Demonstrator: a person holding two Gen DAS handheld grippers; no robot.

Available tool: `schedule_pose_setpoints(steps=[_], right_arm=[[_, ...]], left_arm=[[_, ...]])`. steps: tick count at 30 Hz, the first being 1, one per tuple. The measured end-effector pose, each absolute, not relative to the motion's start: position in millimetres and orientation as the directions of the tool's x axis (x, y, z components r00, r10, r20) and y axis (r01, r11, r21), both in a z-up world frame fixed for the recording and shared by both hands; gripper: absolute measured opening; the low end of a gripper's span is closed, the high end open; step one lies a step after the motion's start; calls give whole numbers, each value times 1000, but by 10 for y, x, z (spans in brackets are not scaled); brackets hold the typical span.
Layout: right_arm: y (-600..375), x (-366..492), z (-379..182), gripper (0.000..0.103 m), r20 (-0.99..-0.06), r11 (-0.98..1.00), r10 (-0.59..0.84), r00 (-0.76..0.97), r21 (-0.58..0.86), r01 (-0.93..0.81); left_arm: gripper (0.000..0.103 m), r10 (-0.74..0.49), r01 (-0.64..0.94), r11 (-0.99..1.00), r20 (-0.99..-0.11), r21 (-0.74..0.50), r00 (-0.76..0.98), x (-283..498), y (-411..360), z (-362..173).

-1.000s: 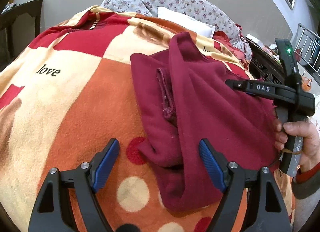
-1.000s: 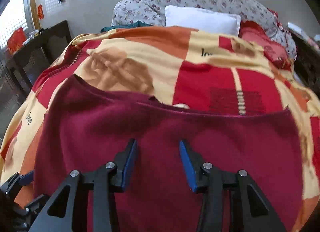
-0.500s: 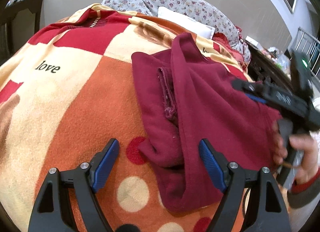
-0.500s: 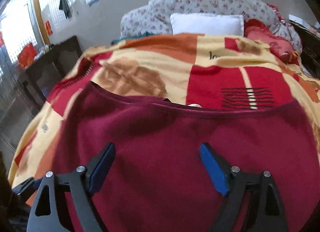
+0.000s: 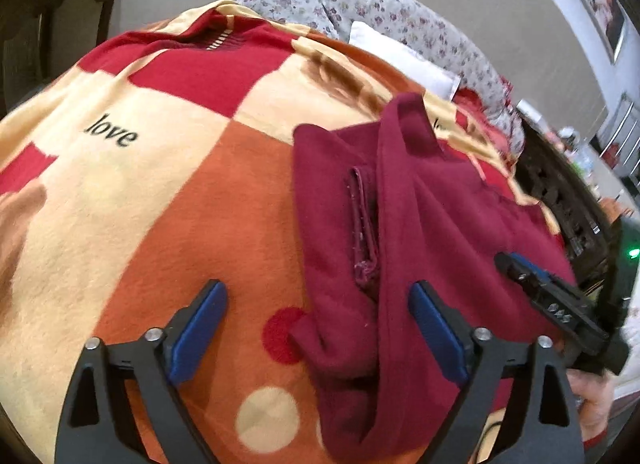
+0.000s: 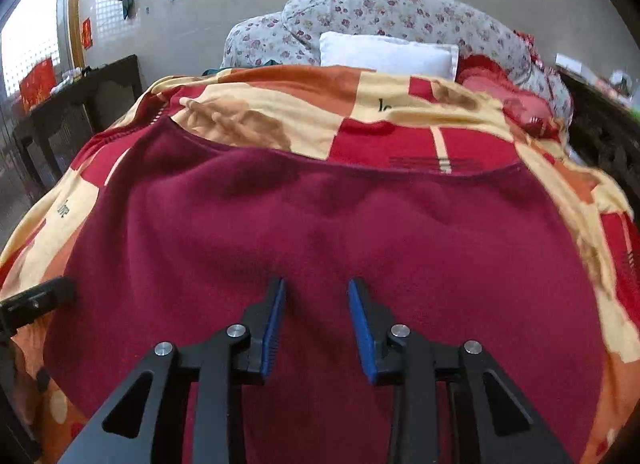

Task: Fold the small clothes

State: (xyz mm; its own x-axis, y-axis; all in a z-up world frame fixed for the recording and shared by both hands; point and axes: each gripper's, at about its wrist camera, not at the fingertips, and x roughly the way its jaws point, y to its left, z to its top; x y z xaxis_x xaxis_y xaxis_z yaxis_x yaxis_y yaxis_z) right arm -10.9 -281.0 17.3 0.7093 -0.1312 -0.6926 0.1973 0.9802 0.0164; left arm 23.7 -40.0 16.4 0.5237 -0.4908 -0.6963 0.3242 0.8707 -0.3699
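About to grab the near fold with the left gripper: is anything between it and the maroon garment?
Nothing visible. The left gripper stands open over the garment, whose folded edge already lies between its fingers on the blanket.

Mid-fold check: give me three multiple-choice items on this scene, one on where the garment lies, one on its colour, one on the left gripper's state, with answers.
1. The maroon fleece garment lies on: A) patterned blanket B) bare floor C) wooden chair.
2. The garment is: A) navy B) maroon C) white.
3. The left gripper is: A) shut on the garment B) open, jaws wide C) out of view.

Answers: 1 A, orange, red and cream blanket shows all around it. 2 B, deep red fleece in both views. 3 B, its blue pads stand far apart, pressing nothing.
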Motion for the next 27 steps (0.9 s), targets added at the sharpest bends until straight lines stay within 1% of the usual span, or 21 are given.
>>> schedule_pose_setpoints(steps=[3, 7, 8, 9, 10, 11, 13, 14, 15, 17, 22, 25, 27], right_arm=[[-2886, -146, 154, 35, -680, 981, -83, 728, 72, 179], [-2992, -176, 147, 35, -669, 974, -10, 743, 163, 160], [-3010, -184, 144, 35, -666, 972, 1, 746, 176, 155], [-3007, -190, 141, 35, -664, 972, 6, 747, 180, 153], [-3002, -197, 140, 35, -664, 972, 7, 748, 179, 150], [-2993, -198, 142, 35, -666, 974, 7, 746, 173, 145], [-2981, -206, 140, 35, -668, 976, 7, 744, 168, 141], [-2980, -208, 134, 35, -667, 975, 9, 745, 170, 140], [-2981, -211, 134, 35, -668, 976, 10, 744, 169, 138], [-2999, -232, 146, 35, -669, 975, 20, 743, 177, 134], [-3225, -371, 216, 35, -641, 943, 87, 762, 300, 145], [-3556, -497, 250, 35, -578, 861, 151, 802, 476, 181], [-3877, -629, 223, 35, -495, 747, 196, 846, 635, 198]], left_arm=[[97, -466, 338, 882, -712, -328, 526, 253, -542, 162], [97, -495, 339, 867, -715, -365, 494, 372, -682, 175], [93, -511, 337, 858, -710, -387, 485, 410, -700, 180], [72, -519, 337, 853, -708, -398, 479, 429, -711, 184], [56, -525, 338, 849, -713, -405, 464, 455, -734, 179], [46, -528, 336, 847, -732, -413, 431, 498, -770, 163], [27, -534, 332, 843, -733, -423, 421, 508, -782, 200], [22, -534, 347, 841, -738, -414, 413, 493, -816, 261], [20, -525, 362, 845, -740, -393, 421, 458, -855, 370], [19, -546, 423, 825, -723, -376, 423, 342, -957, 636], [19, -594, 552, 766, -691, -329, 412, 17, -1350, 1247], [19, -618, 613, 726, -688, -312, 381, -188, -1723, 1424], [19, -615, 637, 709, -707, -303, 348, -298, -2014, 1380]])
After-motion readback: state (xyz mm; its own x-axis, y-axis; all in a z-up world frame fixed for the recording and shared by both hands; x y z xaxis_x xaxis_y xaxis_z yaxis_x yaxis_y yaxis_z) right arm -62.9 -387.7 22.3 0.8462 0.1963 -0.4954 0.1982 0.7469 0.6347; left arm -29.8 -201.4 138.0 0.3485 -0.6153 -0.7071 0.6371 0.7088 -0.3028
